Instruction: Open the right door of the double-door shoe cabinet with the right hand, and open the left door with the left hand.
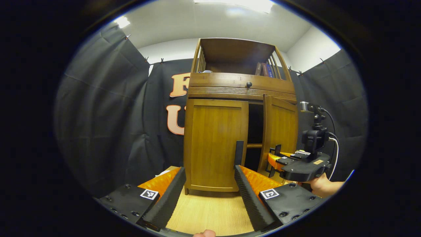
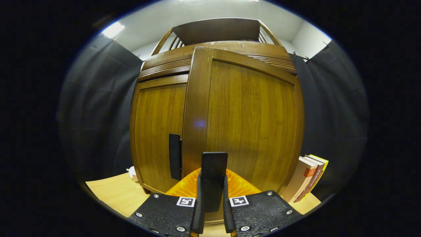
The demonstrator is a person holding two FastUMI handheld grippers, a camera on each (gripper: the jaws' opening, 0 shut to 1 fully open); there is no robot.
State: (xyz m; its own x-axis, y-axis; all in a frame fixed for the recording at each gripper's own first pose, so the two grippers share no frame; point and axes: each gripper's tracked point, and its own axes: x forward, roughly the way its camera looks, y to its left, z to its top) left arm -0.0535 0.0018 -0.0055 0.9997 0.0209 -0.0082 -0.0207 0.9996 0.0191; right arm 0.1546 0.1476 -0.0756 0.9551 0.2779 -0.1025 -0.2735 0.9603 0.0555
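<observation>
Brown wooden double-door shoe cabinet (image 1: 241,108) standing on pale wood tabletop (image 1: 210,214). Right door (image 2: 250,125) already swinging ajar, dark gap showing beside it; its dark upright handle (image 2: 213,179) sitting clamped between both fingers of right gripper (image 2: 213,214). Left door (image 1: 215,144) lying flat shut, its dark vertical handle (image 1: 239,153) at inner edge, long axis upright, just ahead and slightly right of left gripper (image 1: 210,194). Left gripper hanging spread wide, gripping nothing, nearer that handle. Likely needing forward reach, shifting right, fingers straddling handle.
</observation>
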